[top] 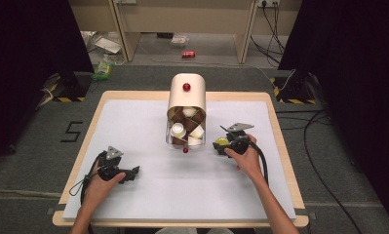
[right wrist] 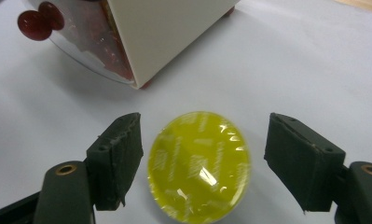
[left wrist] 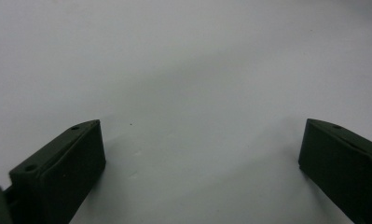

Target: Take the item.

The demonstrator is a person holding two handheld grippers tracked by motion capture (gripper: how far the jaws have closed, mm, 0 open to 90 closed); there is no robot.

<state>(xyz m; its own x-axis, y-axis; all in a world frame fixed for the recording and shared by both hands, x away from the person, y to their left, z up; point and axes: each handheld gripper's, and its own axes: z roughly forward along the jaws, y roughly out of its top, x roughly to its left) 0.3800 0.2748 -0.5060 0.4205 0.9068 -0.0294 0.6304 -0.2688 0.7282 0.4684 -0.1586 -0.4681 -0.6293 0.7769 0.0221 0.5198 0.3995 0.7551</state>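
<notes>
A yellow foil-topped capsule [right wrist: 200, 165] lies on the white mat between the jaws of my right gripper [right wrist: 202, 149], which is open; a gap shows on each side of it, narrower at the left jaw. From above, that capsule [top: 221, 142] sits just right of a cream holder box [top: 186, 100] whose clear front is open and shows white capsules [top: 178, 129] in brown compartments. My right gripper [top: 220, 144] points left at the box. My left gripper [top: 132, 171] rests low at the front left, open, with bare mat between its jaws [left wrist: 200, 149].
The box corner [right wrist: 165, 32] and a red knob [right wrist: 37, 22] on its clear front lie close ahead of the right gripper. Another red knob [top: 186, 87] sits on the box top. The white mat [top: 133, 122] covers a wooden table [top: 275, 105].
</notes>
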